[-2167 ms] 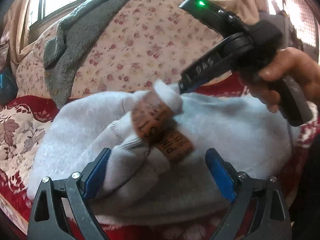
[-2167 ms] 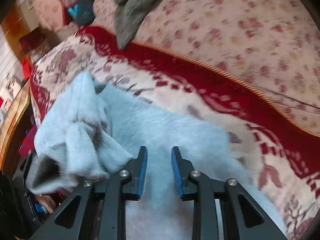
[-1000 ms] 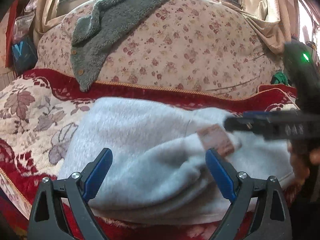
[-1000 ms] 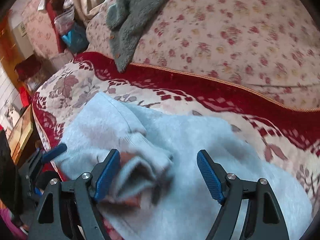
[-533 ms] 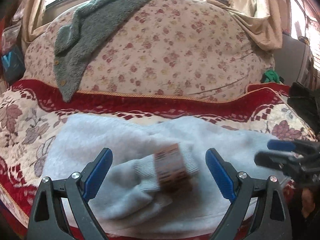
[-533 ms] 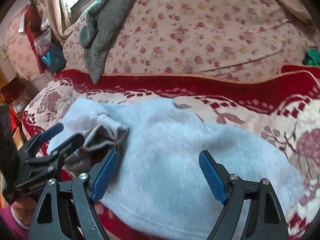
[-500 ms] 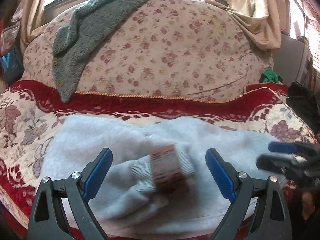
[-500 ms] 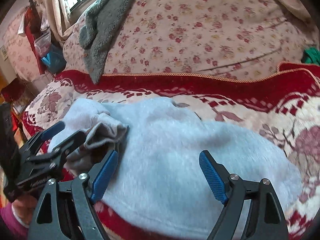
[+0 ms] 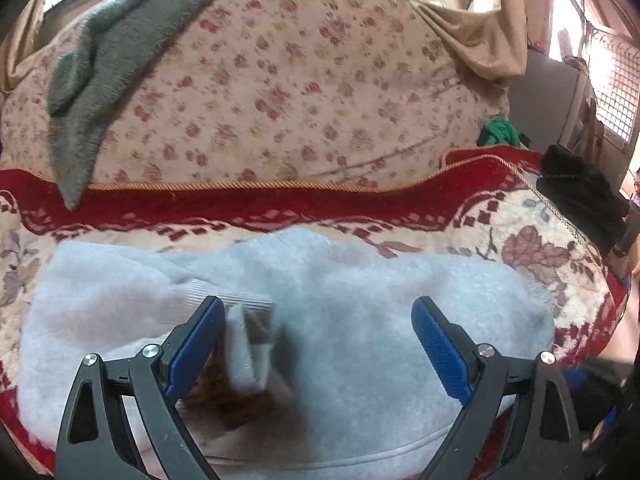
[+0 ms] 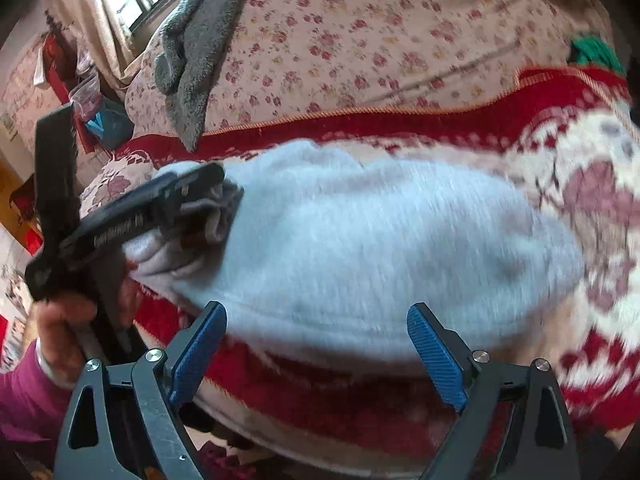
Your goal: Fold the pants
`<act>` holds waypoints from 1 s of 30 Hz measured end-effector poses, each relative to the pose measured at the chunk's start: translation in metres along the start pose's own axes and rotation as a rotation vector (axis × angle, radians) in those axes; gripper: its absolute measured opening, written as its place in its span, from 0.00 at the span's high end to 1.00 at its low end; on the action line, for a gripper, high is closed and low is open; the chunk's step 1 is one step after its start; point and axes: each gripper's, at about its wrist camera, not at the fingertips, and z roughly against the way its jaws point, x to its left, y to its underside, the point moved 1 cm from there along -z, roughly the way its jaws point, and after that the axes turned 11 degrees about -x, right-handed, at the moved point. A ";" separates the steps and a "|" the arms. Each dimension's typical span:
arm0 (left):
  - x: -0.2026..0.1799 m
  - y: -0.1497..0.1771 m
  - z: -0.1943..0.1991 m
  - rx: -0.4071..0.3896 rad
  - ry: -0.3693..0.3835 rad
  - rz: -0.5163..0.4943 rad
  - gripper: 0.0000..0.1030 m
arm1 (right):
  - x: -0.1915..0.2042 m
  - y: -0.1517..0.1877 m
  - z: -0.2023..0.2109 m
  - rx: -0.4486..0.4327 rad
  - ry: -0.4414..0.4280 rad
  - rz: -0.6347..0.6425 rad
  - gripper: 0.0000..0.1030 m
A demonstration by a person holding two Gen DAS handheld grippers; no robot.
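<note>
Pants point(image 9: 360, 320) lie bunched on the red patterned blanket point(image 9: 540, 248). Left tongs point(image 9: 316, 344) gape wide over a ribbed cuff point(image 9: 244, 344). Right tongs point(image 10: 316, 348) gape too, gripping nothing.

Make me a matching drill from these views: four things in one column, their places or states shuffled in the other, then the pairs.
Things:
1. pants
2. grey towel
3. green cloth
4. right gripper

Places or states:
A. draped over the floral backrest
B. open, holding nothing
C. tucked at the far right end of the backrest
D. lying bunched on the red patterned cover

Pairs: 1-D, 2-A, 3-C, 4-B
</note>
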 end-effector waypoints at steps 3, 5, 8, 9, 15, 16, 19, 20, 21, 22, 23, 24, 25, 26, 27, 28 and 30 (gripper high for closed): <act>-0.012 -0.001 -0.014 0.030 0.036 -0.018 0.08 | -0.016 0.019 0.004 0.020 -0.027 -0.073 0.08; -0.019 -0.004 -0.022 0.046 0.062 -0.031 0.08 | -0.027 0.030 0.006 0.013 -0.032 -0.127 0.07; -0.031 -0.009 -0.038 0.090 0.116 -0.044 0.08 | -0.044 0.040 0.001 0.015 -0.034 -0.214 0.05; -0.035 -0.010 -0.044 0.100 0.130 -0.052 0.08 | -0.048 0.041 -0.002 0.014 -0.031 -0.235 0.04; -0.049 -0.016 -0.069 0.145 0.187 -0.068 0.08 | -0.064 0.044 -0.021 -0.010 -0.057 -0.326 0.04; -0.052 -0.018 -0.074 0.157 0.196 -0.070 0.08 | -0.064 0.043 -0.023 -0.021 -0.055 -0.322 0.04; -0.061 -0.023 -0.088 0.181 0.218 -0.103 0.08 | -0.066 0.038 -0.027 -0.073 -0.069 -0.329 0.04; -0.065 -0.026 -0.094 0.192 0.236 -0.120 0.08 | -0.068 0.036 -0.029 -0.083 -0.078 -0.348 0.04; -0.069 -0.028 -0.100 0.206 0.256 -0.133 0.08 | -0.070 0.034 -0.030 -0.095 -0.091 -0.367 0.03; -0.074 -0.030 -0.107 0.227 0.279 -0.143 0.08 | -0.072 0.033 -0.031 -0.110 -0.106 -0.387 0.03; -0.079 -0.032 -0.117 0.253 0.310 -0.155 0.08 | -0.075 0.033 -0.032 -0.121 -0.119 -0.409 0.03; -0.082 -0.033 -0.123 0.262 0.321 -0.160 0.08 | -0.079 0.033 -0.033 -0.130 -0.133 -0.436 0.03; -0.085 -0.033 -0.130 0.275 0.333 -0.168 0.08 | -0.082 0.034 -0.034 -0.138 -0.142 -0.456 0.03; -0.090 -0.033 -0.137 0.294 0.350 -0.181 0.08 | -0.085 0.035 -0.033 -0.152 -0.154 -0.480 0.03; -0.093 -0.032 -0.143 0.312 0.370 -0.191 0.08 | -0.087 0.036 -0.033 -0.159 -0.163 -0.493 0.04; -0.097 -0.030 -0.148 0.330 0.397 -0.199 0.08 | -0.088 0.037 -0.032 -0.164 -0.172 -0.497 0.04; -0.104 -0.025 -0.157 0.378 0.459 -0.221 0.08 | -0.087 0.038 -0.031 -0.166 -0.175 -0.494 0.04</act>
